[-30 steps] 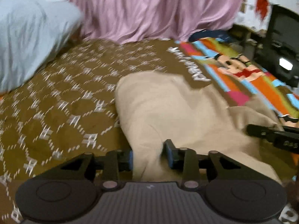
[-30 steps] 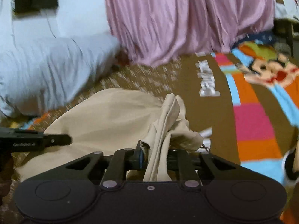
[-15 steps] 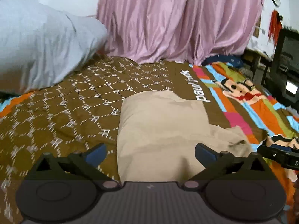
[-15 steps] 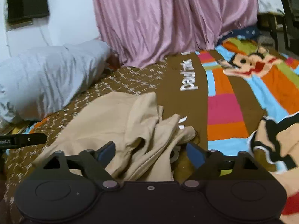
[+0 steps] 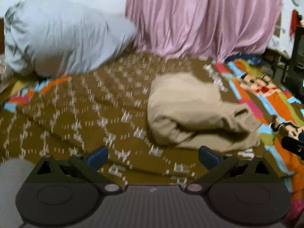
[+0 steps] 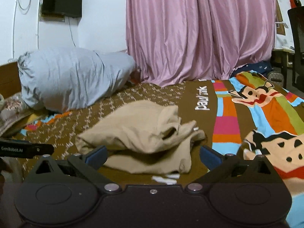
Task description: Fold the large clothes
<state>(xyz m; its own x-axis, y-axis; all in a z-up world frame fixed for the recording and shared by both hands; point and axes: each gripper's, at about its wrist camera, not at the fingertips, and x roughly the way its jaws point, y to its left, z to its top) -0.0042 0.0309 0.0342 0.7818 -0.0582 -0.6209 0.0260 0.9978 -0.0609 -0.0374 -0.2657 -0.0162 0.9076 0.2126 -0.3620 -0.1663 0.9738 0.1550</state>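
Observation:
A beige garment (image 5: 193, 112) lies bunched in a rough fold on the brown patterned bedspread (image 5: 76, 129). My left gripper (image 5: 153, 156) hangs open just short of its near edge, with only bedspread between the blue pads. In the right wrist view the same garment (image 6: 140, 133) lies in loose layers ahead of my right gripper (image 6: 153, 154). That gripper's jaws are opening wide, and the pads touch no cloth. The left gripper's black finger (image 6: 26, 149) pokes in from the left edge.
A grey pillow (image 6: 72, 79) rests at the head of the bed, left. Pink curtains (image 6: 190, 34) hang behind the bed. A bright cartoon print (image 6: 266, 104) covers the bedspread's right side. Small white tags (image 6: 165, 178) lie by the garment. A dark chair (image 6: 296, 47) stands far right.
Both grippers let go of the beige garment, opened wide and drew back from it. The garment dropped onto the bed in a loose fold.

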